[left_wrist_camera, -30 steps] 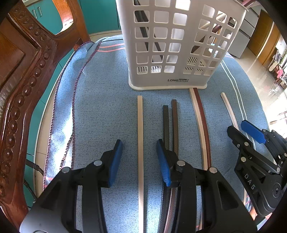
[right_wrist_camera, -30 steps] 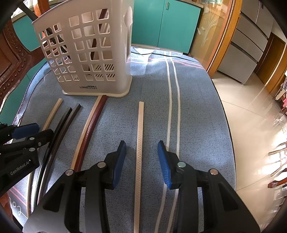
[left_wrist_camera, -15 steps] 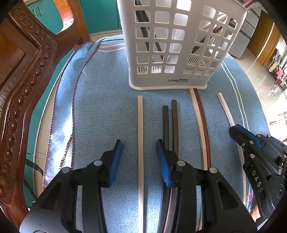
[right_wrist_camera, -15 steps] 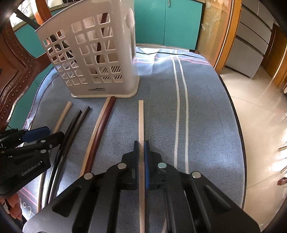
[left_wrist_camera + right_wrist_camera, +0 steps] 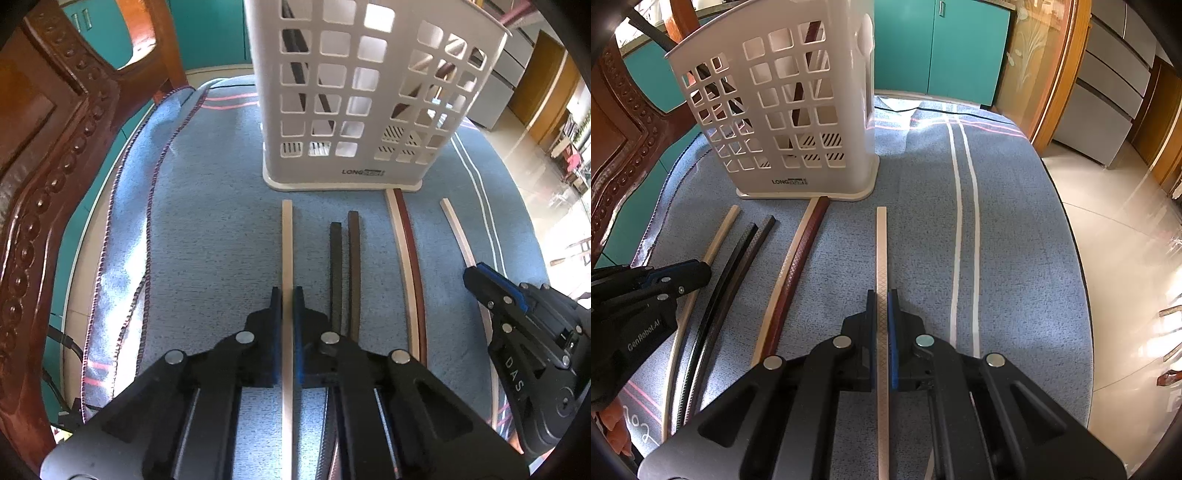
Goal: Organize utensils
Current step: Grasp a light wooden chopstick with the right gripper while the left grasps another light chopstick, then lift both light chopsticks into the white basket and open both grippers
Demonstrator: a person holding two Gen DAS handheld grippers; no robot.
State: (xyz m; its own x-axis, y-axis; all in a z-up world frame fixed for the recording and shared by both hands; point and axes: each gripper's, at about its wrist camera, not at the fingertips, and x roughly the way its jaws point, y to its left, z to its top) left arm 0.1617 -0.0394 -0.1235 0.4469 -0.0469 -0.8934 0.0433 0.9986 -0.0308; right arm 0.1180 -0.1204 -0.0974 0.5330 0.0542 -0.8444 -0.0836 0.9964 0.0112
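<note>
Six chopsticks are laid on the blue cloth before the white basket. Each is judged light, stiff and slippery, best gripped mid-length. The left gripper, its jaws just closed, is clamped on the leftmost pale chopstick; the right gripper is clamped on the rightmost pale chopstick

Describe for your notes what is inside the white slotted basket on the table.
Through the holes of the white basket, dark chopsticks lean at the left and a reddish-brown one stands in the other section. The walls cover much of them, so their number cannot be told.
</note>
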